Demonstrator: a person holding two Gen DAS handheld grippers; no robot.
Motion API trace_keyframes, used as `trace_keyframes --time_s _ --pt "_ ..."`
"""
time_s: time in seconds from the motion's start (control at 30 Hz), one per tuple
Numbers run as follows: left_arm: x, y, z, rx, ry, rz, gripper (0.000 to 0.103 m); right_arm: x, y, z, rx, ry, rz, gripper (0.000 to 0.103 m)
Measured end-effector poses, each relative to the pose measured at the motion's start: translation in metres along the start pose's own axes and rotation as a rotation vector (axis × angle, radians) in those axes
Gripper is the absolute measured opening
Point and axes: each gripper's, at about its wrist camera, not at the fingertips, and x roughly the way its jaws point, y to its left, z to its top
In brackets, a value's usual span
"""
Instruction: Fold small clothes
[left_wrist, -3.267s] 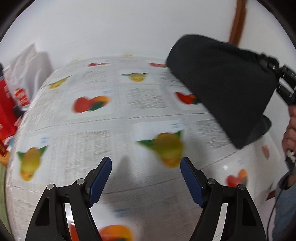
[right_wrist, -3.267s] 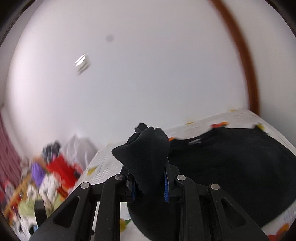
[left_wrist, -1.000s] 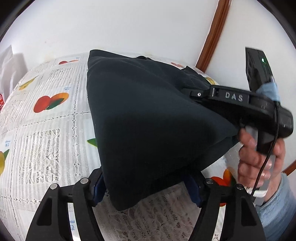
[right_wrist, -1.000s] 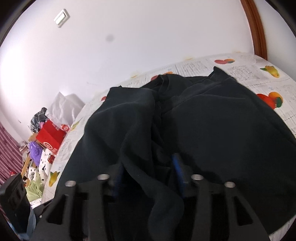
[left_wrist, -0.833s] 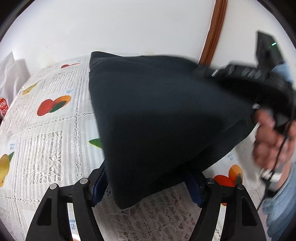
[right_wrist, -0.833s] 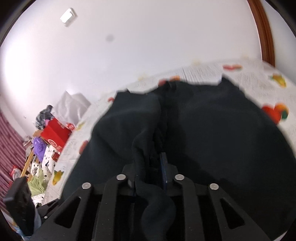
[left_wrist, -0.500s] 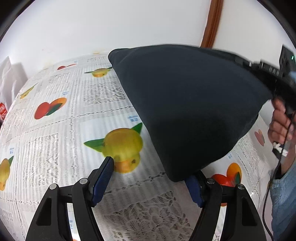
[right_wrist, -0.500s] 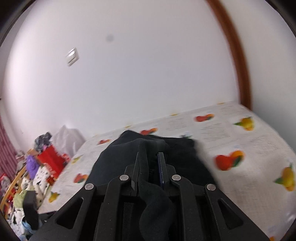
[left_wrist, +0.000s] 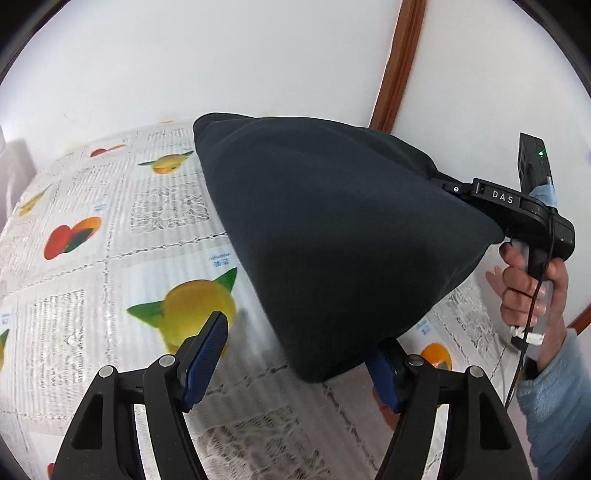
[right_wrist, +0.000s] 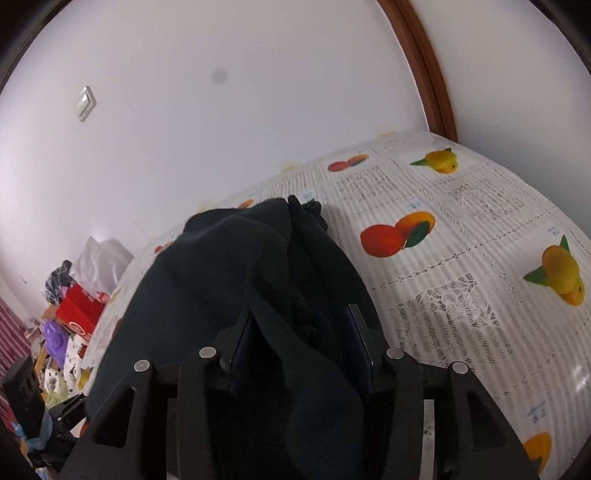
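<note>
A dark navy garment hangs in a bunched fold above the fruit-print tablecloth. It also fills the lower left of the right wrist view. My right gripper has its blue pads parted a little, with a bunch of the garment between them; from the left wrist view it holds the cloth up at the right. My left gripper is open, low over the table. The garment's lower edge hangs just in front of its right finger.
A white wall with a brown wooden trim stands behind the table. Boxes, bags and clutter lie beyond the table's far left end. The person's hand and blue sleeve are at the right.
The right gripper has lifted the garment off the table and carried it right. Its jaws, tight half a second ago, now stand wider around the cloth. The left gripper stays open.
</note>
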Motion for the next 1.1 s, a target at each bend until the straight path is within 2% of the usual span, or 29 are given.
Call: trace_keyframes --time_s 0.1,0.2,0.27,0.33,0.37,0.43,0.57,0.67,0.8,0.87,0.97,1.03,1.1 --pt "0.01 0.002 0.003 -0.004 0.032 0.028 0.073 -0.002 0.006 0.004 -0.024 -0.007 0.011 0.018" --pt "0.017 0.002 0.004 -0.034 0.047 0.028 0.072 -0.02 0.009 0.008 -0.064 -0.069 0.039 0.014" --pt "0.018 0.0 0.002 -0.018 0.04 0.055 0.073 -0.032 0.001 0.008 -0.024 -0.111 0.077 0.014" --pt "0.02 -0.004 0.002 -0.009 0.034 0.064 0.073 -0.03 -0.004 0.005 -0.017 -0.109 0.042 0.014" --pt "0.021 -0.003 0.002 -0.013 0.036 0.06 0.073 -0.022 -0.007 0.001 -0.023 -0.081 0.015 0.014" --pt "0.016 -0.001 0.0 -0.018 0.041 0.051 0.073 -0.013 -0.012 -0.003 -0.013 -0.03 0.0 0.015" --pt "0.007 0.003 -0.002 -0.005 0.054 0.041 0.072 -0.028 -0.011 0.003 -0.05 -0.017 -0.049 0.033" --pt "-0.015 0.003 -0.006 0.028 0.047 0.019 0.07 -0.046 0.002 0.017 -0.16 -0.014 -0.139 0.034" --pt "-0.051 0.009 -0.004 0.026 -0.021 -0.018 0.07 -0.051 0.019 0.044 -0.293 0.021 -0.226 0.034" --pt "-0.061 0.016 0.006 -0.002 -0.047 -0.035 0.07 -0.046 0.025 0.062 -0.324 0.031 -0.22 0.034" --pt "-0.061 0.025 0.028 -0.019 -0.066 -0.004 0.07 -0.022 0.034 0.088 -0.333 0.082 -0.192 0.036" --pt "-0.056 0.031 0.038 -0.043 -0.064 0.004 0.07 -0.001 0.04 0.101 -0.324 0.13 -0.154 0.041" --pt "-0.038 0.038 0.055 -0.074 -0.048 -0.026 0.07 0.026 0.043 0.111 -0.297 0.193 -0.119 0.048"
